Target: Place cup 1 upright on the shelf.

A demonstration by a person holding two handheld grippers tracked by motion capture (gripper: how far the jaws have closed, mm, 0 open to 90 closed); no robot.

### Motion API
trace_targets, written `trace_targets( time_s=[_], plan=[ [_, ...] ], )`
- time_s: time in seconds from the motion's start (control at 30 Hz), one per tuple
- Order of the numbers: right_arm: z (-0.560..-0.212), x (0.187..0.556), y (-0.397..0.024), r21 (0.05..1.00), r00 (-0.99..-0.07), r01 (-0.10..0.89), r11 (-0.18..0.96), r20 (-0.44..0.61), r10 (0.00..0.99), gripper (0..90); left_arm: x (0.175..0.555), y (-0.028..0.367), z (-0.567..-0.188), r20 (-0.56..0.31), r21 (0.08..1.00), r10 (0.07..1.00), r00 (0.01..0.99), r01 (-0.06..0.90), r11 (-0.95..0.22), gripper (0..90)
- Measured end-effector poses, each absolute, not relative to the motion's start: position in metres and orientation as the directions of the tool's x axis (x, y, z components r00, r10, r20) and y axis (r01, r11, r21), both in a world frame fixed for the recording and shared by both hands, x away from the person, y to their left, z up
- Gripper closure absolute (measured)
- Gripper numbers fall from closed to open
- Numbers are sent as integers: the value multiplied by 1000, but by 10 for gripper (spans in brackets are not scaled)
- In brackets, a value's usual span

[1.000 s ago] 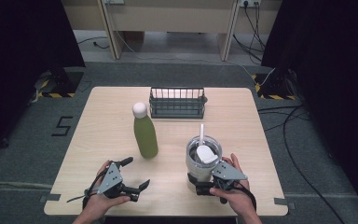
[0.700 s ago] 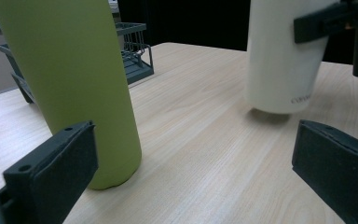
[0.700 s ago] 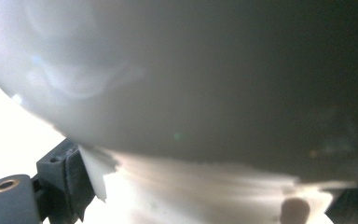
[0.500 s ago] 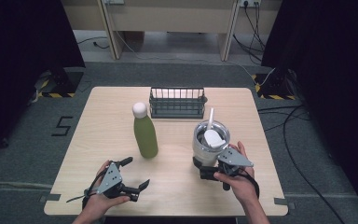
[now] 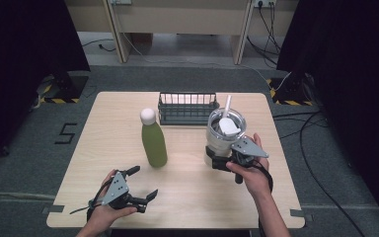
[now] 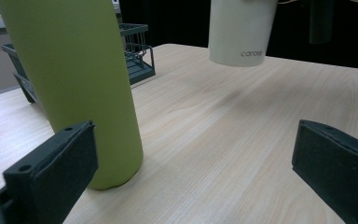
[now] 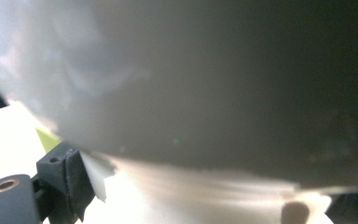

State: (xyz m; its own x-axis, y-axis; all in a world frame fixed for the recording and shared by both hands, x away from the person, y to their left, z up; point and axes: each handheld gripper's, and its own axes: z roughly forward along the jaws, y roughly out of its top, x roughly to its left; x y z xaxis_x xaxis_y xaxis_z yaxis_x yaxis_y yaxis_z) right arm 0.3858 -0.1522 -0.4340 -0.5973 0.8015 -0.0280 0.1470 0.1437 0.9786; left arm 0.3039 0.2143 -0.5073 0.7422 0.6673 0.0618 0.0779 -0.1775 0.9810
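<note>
Pale wood counter on grey flooring, dark curtains at both sides, a painted "5" on the floor at 9 o'clock.

Right claw is clamped on the lower body of the tumbler, a cream cup with clear lid and white straw. In the left gripper view the tumbler's base hangs clear of the counter, a shadow beneath it, so it is judged lifted. Its long axis stands near upright.

Wire basket lies at 11 o'clock from the tumbler, just beyond it; that bearing governs a placement there, if that is the intent.

Left claw rests near the counter's front edge, jaws apart, holding nothing. Green bottle stands upright at 1 o'clock from it, near.

Legible writing: "carote" on the tumbler's lower wall. None found on the bottle.
</note>
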Motion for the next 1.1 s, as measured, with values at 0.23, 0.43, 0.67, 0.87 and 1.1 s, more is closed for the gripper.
trace_targets(
  time_s=[0.23, 0.43, 0.67, 0.87, 1.1],
  plan=[
    [-427, 403, -147, 978, -587, 144, 148, -36, 809, 99, 304, 215, -507, 60, 982, 667, 743, 77, -174, 0],
    [-425, 412, -145, 978, -582, 148, 145, -32, 813, 99, 304, 215, -506, 59, 982, 666, 743, 75, -171, 0],
    [-420, 424, -143, 979, -571, 145, 142, -35, 821, 99, 304, 215, -506, 55, 983, 667, 743, 77, -167, 0],
    [-416, 433, -143, 979, -556, 152, 133, -27, 830, 99, 304, 215, -506, 54, 983, 666, 744, 76, -165, 0],
    [-412, 444, -145, 979, -541, 149, 136, -35, 840, 99, 304, 214, -506, 52, 984, 665, 745, 76, -162, 0]
  ],
)
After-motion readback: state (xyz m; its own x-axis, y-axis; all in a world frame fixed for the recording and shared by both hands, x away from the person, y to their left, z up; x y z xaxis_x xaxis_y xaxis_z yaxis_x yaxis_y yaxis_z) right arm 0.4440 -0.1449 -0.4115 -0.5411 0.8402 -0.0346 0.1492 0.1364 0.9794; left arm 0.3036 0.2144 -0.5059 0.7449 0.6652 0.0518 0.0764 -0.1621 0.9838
